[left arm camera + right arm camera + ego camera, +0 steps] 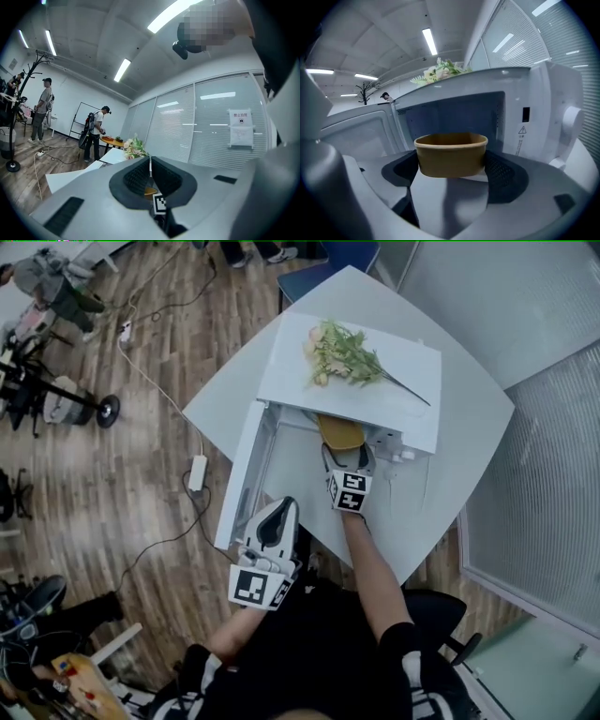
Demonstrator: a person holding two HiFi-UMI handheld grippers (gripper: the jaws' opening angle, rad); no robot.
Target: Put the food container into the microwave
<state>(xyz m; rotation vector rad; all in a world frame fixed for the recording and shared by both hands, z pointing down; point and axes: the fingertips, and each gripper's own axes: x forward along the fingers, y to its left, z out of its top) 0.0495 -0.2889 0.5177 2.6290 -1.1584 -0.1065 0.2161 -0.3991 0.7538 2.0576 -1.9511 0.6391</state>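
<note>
In the head view, your right gripper [347, 455] reaches to the mouth of the white box-shaped microwave [375, 371], which stands on the pale angular table [469, 427]. The microwave's white door [242, 474] is swung wide open to the left. The round tan paper food container [340, 431] sits at the gripper's tip, right at the front edge of the cavity. A spray of pale pink and green artificial flowers [342, 354] lies on top of the microwave. Your left gripper [277, 517] hangs nearer to you, beside the near end of the open door.

In the left gripper view, your left jaws are pressed together, their dark ribbed pads [138, 178] meeting along a thin seam with nothing between them.

In the right gripper view, your jaws are spread about as wide as the container and clamp it by its sides, a dark pad [501, 171] against each flank. The container is upright and its open top faces up. The dark cavity lies just beyond it.
</note>
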